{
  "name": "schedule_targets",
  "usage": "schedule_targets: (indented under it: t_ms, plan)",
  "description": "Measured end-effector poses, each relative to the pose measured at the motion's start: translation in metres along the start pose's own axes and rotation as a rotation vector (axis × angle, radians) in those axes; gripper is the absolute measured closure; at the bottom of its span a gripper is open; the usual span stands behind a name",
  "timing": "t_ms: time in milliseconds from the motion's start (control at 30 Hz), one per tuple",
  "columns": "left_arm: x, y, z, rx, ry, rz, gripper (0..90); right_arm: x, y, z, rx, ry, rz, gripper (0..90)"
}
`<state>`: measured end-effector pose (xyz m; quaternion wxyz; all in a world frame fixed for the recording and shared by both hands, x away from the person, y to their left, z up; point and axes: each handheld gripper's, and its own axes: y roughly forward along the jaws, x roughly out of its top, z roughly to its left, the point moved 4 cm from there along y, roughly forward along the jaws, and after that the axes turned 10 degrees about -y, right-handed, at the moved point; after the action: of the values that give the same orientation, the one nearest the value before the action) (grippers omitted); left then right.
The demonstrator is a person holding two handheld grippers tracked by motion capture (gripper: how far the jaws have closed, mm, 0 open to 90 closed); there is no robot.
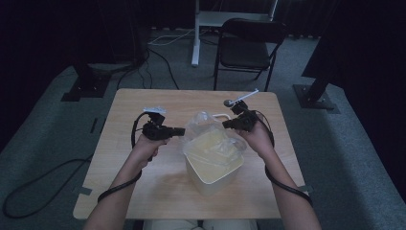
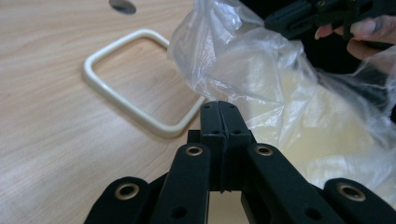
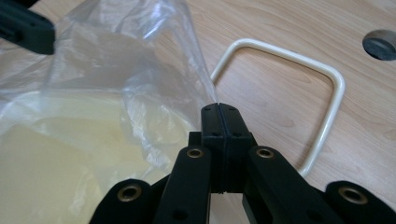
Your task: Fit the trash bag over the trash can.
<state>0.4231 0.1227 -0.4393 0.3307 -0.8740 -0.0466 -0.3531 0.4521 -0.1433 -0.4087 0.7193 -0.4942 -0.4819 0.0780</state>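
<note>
A cream plastic bin (image 1: 214, 178) stands in the middle of the wooden table (image 1: 143, 191). A clear plastic bag (image 1: 203, 125) sits in its mouth and bulges above the rim. My left gripper (image 1: 183, 131) is at the bag's left side, shut on the bag's edge (image 2: 252, 70), with its jaws (image 2: 219, 106) pressed together. On the bag's right side, my right gripper (image 1: 225, 126) pinches the film (image 3: 116, 70) at its shut tips (image 3: 218, 107). The bag hangs stretched between the two grippers.
A cream rectangular ring (image 2: 126, 100) (image 3: 327, 116) lies flat on the table just behind the bin. Farther back are a small grey disc (image 1: 229, 102) and a white stick (image 1: 247, 95). A black folding chair (image 1: 246, 45) stands beyond the far table edge.
</note>
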Motion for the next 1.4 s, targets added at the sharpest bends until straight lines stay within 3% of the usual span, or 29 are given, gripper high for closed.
schedule_targets:
  t_ms: [200,267,367,467,633,933,1000,1400]
  plan:
    - [-0.008,0.007,0.010,-0.023,-0.040,0.025,90.0,-0.003,0.012,-0.007,-0.004,0.024,0.024,90.0]
    - [-0.011,0.009,0.011,-0.024,-0.036,0.035,90.0,-0.004,0.015,-0.006,0.017,0.029,0.023,90.0]
    - [-0.015,0.013,0.014,-0.019,-0.041,0.049,90.0,-0.003,0.016,-0.004,-0.008,0.011,0.030,90.0]
    - [-0.019,0.017,0.016,-0.007,-0.037,0.064,90.0,-0.003,0.019,-0.006,-0.006,0.023,0.033,90.0]
    - [-0.029,0.022,0.019,-0.022,-0.044,0.093,90.0,-0.010,0.033,-0.014,0.001,0.049,0.074,90.0]
    - [-0.044,0.028,0.022,-0.048,-0.059,0.123,90.0,-0.036,0.056,-0.023,0.075,0.102,0.121,90.0]
    - [-0.047,0.030,0.020,-0.065,-0.054,0.132,90.0,-0.042,0.059,-0.022,0.090,0.110,0.125,90.0]
    - [-0.052,0.032,0.019,-0.076,-0.057,0.137,90.0,-0.069,0.079,-0.012,0.145,0.134,0.156,90.0]
